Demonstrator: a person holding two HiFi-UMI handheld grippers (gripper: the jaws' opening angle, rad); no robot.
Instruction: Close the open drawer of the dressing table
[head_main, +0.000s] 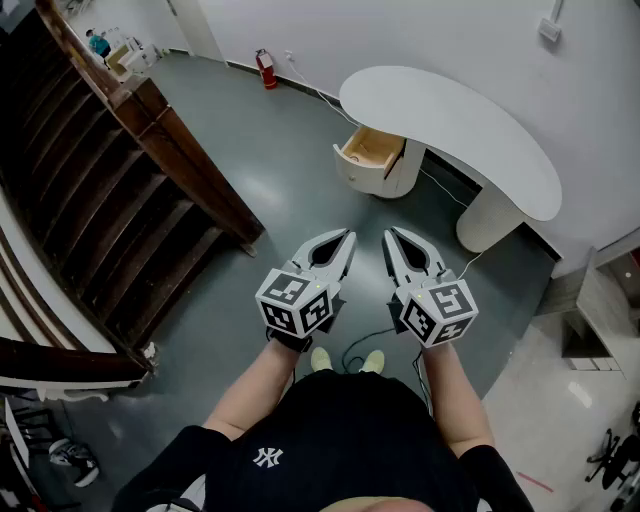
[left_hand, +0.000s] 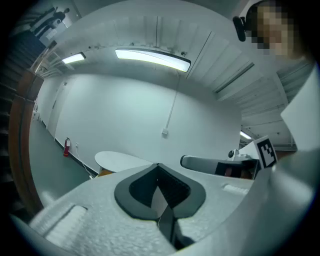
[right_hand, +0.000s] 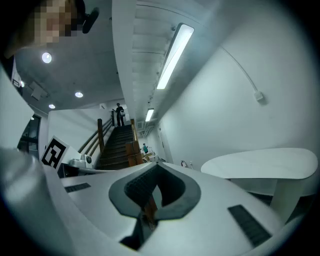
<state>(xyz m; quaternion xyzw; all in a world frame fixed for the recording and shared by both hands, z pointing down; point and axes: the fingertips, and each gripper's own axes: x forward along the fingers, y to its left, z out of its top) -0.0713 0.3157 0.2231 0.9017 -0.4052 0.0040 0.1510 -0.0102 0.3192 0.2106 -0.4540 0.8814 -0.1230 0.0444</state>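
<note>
Overhead, the head view takes in a bare room: a grey-green floor (head_main: 290, 190), white walls (head_main: 440, 40) and one dark wooden staircase (head_main: 110, 200) climbing along the left side. One dressing table (head_main: 487, 222) stands against the far wall. Its white, kidney-shaped surface (head_main: 460, 130) has nothing on it that I can see, and it rests on two rounded pedestals. The left pedestal carries one drawer (head_main: 372, 150), which is pulled out toward the staircase and shows a pale wood inside. One red fire extinguisher (head_main: 266, 68) stands on the floor by the wall, well apart from the table.

Nearer, a person in a black top holds two grippers side by side above the floor, each with one marker cube at its back. The left claw (head_main: 347, 236) is clenched, its tips meeting with nothing between them. The right claw (head_main: 391, 234) is clenched and empty too. Both point toward the dressing table and are well apart from the drawer. Below them are two pale shoes (head_main: 320, 359) and one dark cable (head_main: 365, 340) looping over the floor. In the left gripper view, two strip lights (left_hand: 152, 56) glow on the ceiling.
</note>
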